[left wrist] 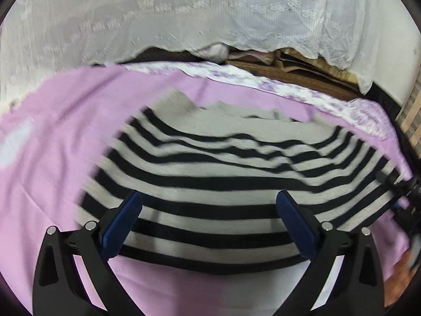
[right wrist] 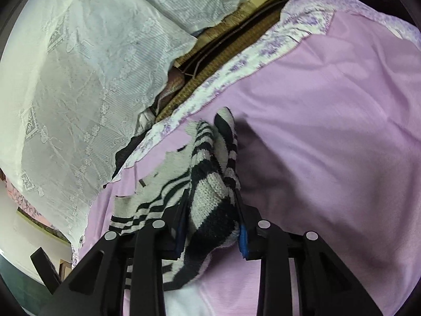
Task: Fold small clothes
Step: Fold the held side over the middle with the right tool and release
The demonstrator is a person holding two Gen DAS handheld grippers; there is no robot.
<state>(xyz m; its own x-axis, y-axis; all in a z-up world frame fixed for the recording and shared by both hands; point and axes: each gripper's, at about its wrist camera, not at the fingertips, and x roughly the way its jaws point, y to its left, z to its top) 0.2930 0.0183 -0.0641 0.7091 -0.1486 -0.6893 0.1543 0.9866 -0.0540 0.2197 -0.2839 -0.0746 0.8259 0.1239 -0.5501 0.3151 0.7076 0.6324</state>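
Observation:
A black-and-white striped knit sweater [left wrist: 223, 179] lies spread on a pink bed sheet [left wrist: 52, 158]. In the left wrist view my left gripper [left wrist: 209, 197] hovers over the sweater's near part. Its blue-padded fingers [left wrist: 123, 221] stand wide apart with nothing pinched between them. In the right wrist view my right gripper [right wrist: 211, 194] is shut on a bunched-up fold of the striped sweater [right wrist: 210, 158]. That fold is lifted off the pink sheet [right wrist: 329, 131], and the rest of the garment trails down to the left.
White lace cloth [left wrist: 184, 21] hangs behind the bed, also visible as lace cloth [right wrist: 79, 79]. The sheet has a floral border [left wrist: 289, 84]. A brown woven mat [right wrist: 210, 47] and dark bundles fill the gap beyond it.

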